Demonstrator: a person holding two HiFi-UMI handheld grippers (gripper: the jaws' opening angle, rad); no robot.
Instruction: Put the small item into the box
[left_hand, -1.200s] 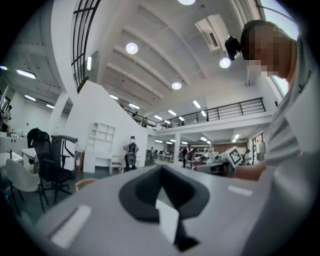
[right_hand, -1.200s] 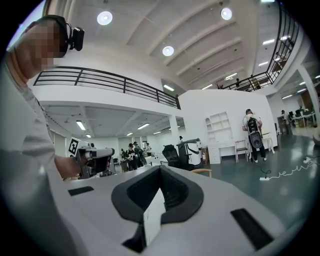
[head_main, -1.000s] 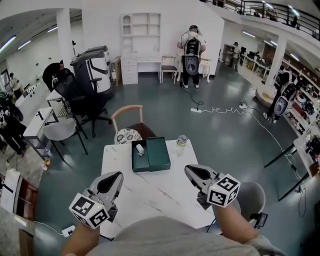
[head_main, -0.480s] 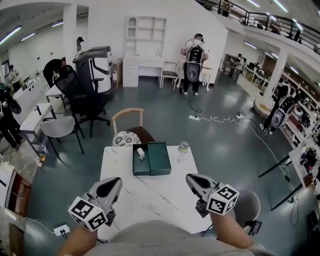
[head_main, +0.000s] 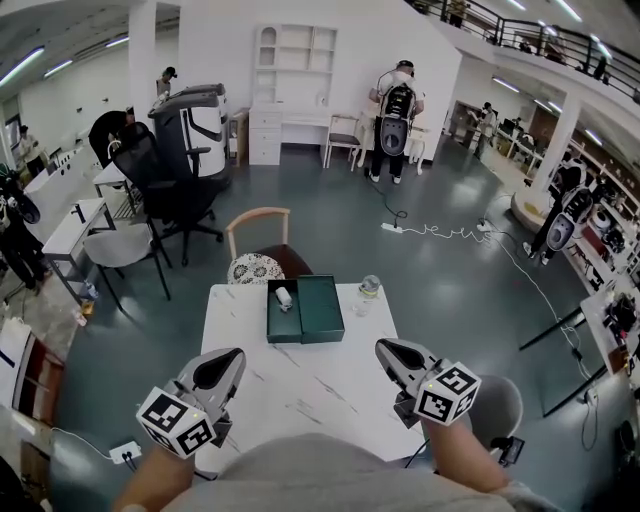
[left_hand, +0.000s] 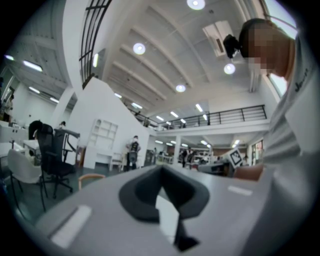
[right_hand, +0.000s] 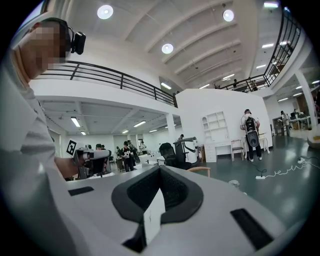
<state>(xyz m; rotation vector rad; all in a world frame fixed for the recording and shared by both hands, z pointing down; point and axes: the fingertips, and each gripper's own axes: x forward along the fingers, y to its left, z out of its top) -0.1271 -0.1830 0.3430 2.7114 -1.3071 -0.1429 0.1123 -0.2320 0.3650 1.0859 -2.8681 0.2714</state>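
Note:
A dark green box (head_main: 318, 309) lies open at the far middle of the white marble table (head_main: 300, 390). A small white item (head_main: 284, 297) rests in its left half, and the flat green half lies beside it on the right. My left gripper (head_main: 228, 356) and right gripper (head_main: 384, 346) hover over the table's near edge, close to my body and well short of the box. In the left gripper view the left gripper (left_hand: 161, 169) has its jaws together with nothing between them. The right gripper (right_hand: 160, 170) looks the same in the right gripper view. Both point out over the room, so neither view shows the box.
A clear glass (head_main: 369, 289) stands just right of the box. A wooden-backed chair (head_main: 257, 232) with a patterned cushion is tucked at the table's far side. A grey stool (head_main: 500, 400) sits at the right. Office chairs and people stand further back.
Both grippers stay shut in nearly the same places. The head view has shifted slightly, so the table and box sit a little lower and further right in the picture.

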